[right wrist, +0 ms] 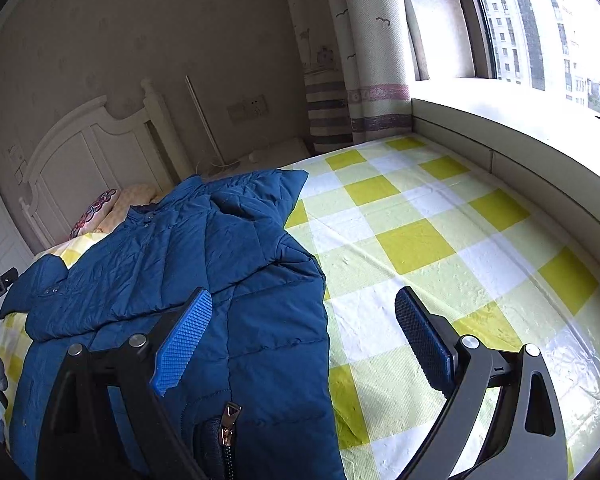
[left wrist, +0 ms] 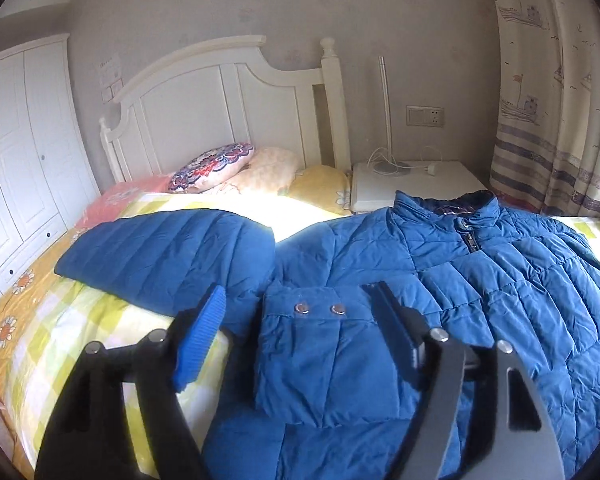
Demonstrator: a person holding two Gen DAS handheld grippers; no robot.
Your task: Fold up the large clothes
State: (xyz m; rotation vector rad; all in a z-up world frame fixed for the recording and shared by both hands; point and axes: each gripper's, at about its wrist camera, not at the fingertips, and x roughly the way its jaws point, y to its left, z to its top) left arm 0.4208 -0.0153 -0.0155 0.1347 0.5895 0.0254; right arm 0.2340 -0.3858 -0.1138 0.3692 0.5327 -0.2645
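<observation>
The blue quilted puffer jacket (left wrist: 460, 264) lies spread front-up on the bed with the yellow-and-white checked sheet (right wrist: 412, 240), collar (left wrist: 456, 208) toward the white wooden headboard (left wrist: 220, 96) and zip closed at the neck. One sleeve (left wrist: 172, 252) lies stretched out to the side over the sheet, its far end near the floral orange quilt edge (left wrist: 16, 312). The other sleeve end, a cuff with two metal snap studs (left wrist: 320, 309), lies folded in over the jacket's front panel. The left gripper (left wrist: 300, 328) hovers just above this cuff, jaws spread wide with the cuff between them; the blue ribbed pad (left wrist: 200, 340) sits over the sheet beside the sleeve, and neither pad visibly touches the fabric. In the right wrist view the right gripper (right wrist: 304, 344) is likewise spread wide, one blue textured pad (right wrist: 184, 340) over the jacket body and the other pad (right wrist: 424, 344) over bare checked sheet, straddling the jacket's side edge; nothing is pinched. A metal zip pull (right wrist: 228, 424) shows at the lower frame edge. At the headboard rest a round patterned cushion (left wrist: 212, 168) and a yellow pillow (left wrist: 320, 188). A white bedside table (left wrist: 416, 184) stands beside the bed, a patterned curtain (left wrist: 552, 100) hangs near it, and a window (right wrist: 540, 28) runs along the far side.
</observation>
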